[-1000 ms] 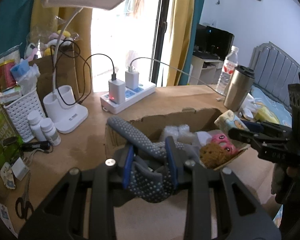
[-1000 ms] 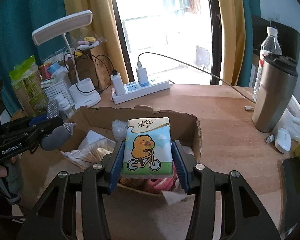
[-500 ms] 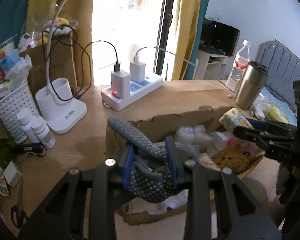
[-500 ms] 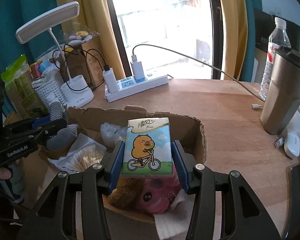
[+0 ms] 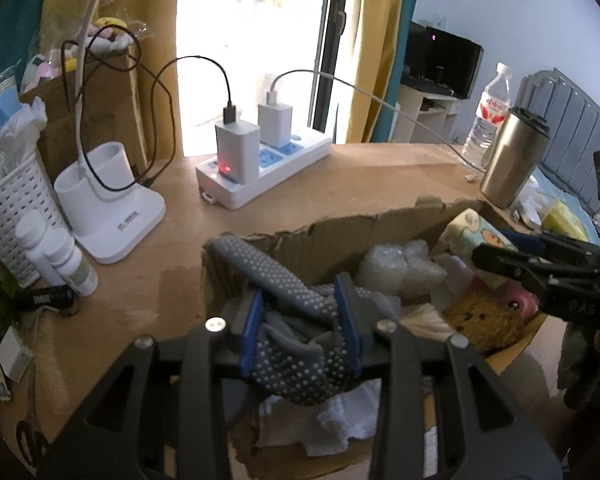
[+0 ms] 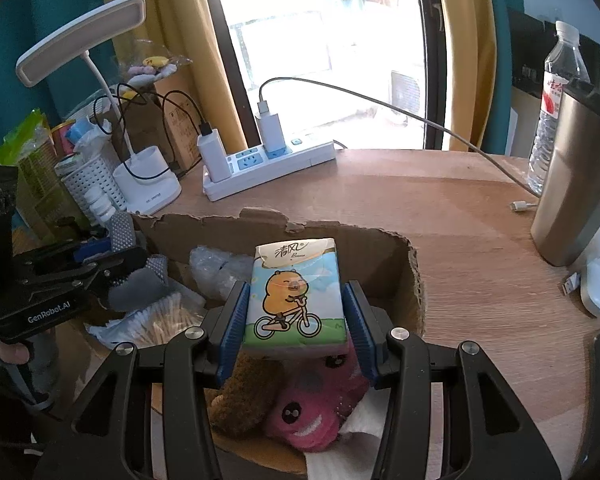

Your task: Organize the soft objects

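My left gripper (image 5: 302, 320) is shut on a grey dotted glove (image 5: 276, 280) and holds it over the left end of an open cardboard box (image 5: 340, 236). My right gripper (image 6: 296, 316) is shut on a tissue pack with a cartoon bear (image 6: 294, 292) and holds it over the box's right part (image 6: 414, 276). Under it lie a pink plush (image 6: 312, 412) and a brown plush (image 6: 240, 396). Cotton swabs (image 6: 160, 320) and a clear bag (image 6: 216, 268) lie inside the box. The left gripper with the glove also shows in the right wrist view (image 6: 112, 268).
A power strip with chargers (image 6: 260, 164) sits behind the box. A white lamp base (image 5: 112, 208), a white basket (image 5: 8, 204) and small bottles (image 5: 60, 256) stand at left. A steel tumbler (image 6: 576, 184) and a water bottle (image 6: 556, 96) stand at right, a white mouse (image 6: 596, 288) near them.
Both grippers have moved forward and down over the box, still holding the glove and the tissue pack. The box and the power strip look closer in both views.
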### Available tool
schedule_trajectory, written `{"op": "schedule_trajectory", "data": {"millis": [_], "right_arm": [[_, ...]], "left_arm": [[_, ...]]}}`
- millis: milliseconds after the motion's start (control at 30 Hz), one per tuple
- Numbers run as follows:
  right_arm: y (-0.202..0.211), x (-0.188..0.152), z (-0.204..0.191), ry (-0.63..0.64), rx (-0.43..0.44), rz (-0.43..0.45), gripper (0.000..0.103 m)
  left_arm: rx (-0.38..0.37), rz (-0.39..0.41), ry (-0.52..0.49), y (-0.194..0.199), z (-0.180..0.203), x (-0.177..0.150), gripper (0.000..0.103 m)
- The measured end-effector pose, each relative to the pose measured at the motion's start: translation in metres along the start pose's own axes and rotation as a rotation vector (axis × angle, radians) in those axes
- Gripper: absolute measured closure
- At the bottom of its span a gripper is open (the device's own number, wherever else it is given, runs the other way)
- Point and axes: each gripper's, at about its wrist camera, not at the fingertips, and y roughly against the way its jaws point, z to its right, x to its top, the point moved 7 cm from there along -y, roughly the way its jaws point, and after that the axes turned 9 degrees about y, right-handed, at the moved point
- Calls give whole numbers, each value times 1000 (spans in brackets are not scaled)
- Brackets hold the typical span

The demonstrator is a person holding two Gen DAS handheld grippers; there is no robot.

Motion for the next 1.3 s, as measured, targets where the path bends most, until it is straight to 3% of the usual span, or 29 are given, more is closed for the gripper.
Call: {"op": "schedule_trajectory", "data": {"millis": [133, 233, 367, 800, 933, 1300], "right_arm": [[0, 0, -1, -1, -2, -4, 53], [0, 0, -1, 2, -8, -3, 52], [4, 2, 0, 0, -24, 7, 41], [27, 3, -9, 18, -42, 39, 38], [36, 3, -14, 23, -45, 51, 38], [63, -1, -28, 41, -66, 84, 37]], "left_arm": [[-15, 9, 4, 3, 2, 1, 50], [-21, 20, 3, 7, 4, 1, 48], [-25, 24, 3, 11, 6, 1, 35], [-73, 79, -5, 42, 20, 1, 27], [-91, 105, 2, 56, 21, 1, 16], [-102, 155, 5, 88, 24, -5, 16]]}}
